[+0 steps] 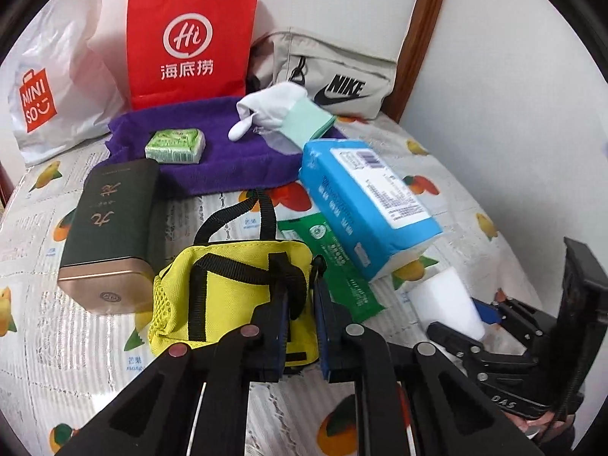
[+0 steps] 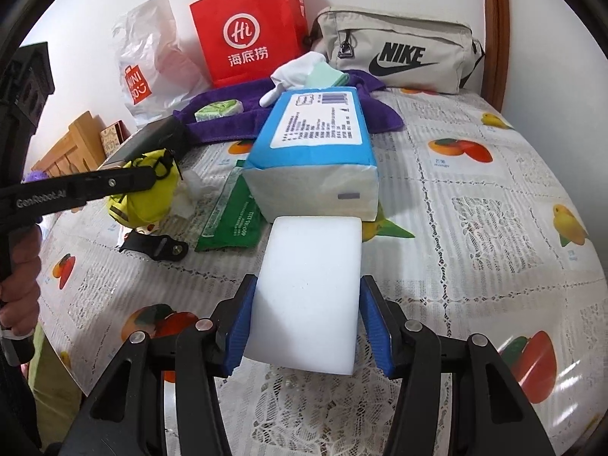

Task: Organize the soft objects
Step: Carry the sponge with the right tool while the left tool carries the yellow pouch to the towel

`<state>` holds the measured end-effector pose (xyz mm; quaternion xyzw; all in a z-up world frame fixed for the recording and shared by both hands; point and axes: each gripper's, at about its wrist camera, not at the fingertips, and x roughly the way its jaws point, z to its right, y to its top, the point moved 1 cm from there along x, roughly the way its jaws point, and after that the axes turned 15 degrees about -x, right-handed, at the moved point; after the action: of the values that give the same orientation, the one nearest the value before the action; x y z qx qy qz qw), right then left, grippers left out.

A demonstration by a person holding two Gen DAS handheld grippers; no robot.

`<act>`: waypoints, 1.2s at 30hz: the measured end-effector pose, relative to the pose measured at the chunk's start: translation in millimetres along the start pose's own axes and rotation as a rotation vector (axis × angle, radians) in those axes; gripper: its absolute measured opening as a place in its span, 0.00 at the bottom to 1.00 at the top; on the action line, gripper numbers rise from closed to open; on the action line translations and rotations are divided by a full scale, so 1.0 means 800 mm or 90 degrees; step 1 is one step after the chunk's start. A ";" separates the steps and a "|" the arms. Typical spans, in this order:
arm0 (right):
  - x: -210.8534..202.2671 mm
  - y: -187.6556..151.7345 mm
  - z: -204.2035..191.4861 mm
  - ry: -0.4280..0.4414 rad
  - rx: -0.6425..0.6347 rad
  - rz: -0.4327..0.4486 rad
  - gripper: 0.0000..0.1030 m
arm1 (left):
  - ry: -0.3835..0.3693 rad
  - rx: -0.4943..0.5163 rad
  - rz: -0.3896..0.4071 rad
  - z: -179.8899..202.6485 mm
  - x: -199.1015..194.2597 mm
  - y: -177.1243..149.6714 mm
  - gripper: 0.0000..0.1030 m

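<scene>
Yellow fabric pouch [image 1: 235, 296] is pinched in the left tool [image 1: 300, 326]; right tool [image 2: 307, 326] clamps the white foam block [image 2: 307, 296], both short of the purple towel [image 1: 212, 144] ahead.

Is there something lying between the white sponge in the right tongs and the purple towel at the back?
Yes. The blue tissue pack lies directly beyond the white sponge held in the right tongs, with the purple towel behind it. A green packet lies to the pack's left.
</scene>
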<state>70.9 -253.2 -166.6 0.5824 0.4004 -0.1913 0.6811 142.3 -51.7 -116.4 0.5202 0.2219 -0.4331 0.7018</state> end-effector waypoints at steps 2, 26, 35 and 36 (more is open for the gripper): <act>-0.004 0.001 -0.003 -0.002 -0.002 0.004 0.51 | -0.011 0.001 0.007 0.002 -0.009 -0.001 0.12; -0.054 0.041 -0.015 -0.030 -0.023 0.047 0.51 | 0.075 -0.097 0.059 -0.077 -0.085 -0.008 0.12; -0.061 0.100 -0.012 -0.018 -0.048 0.087 0.51 | 0.083 -0.109 0.081 -0.086 -0.096 0.026 0.12; -0.060 0.109 -0.012 -0.018 -0.051 0.092 0.51 | 0.083 -0.111 0.081 -0.087 -0.095 0.033 0.12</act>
<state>101.8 -232.7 -73.9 0.5795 0.3552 -0.1337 0.7213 134.0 43.7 -69.2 0.4973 0.2705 -0.3318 0.7546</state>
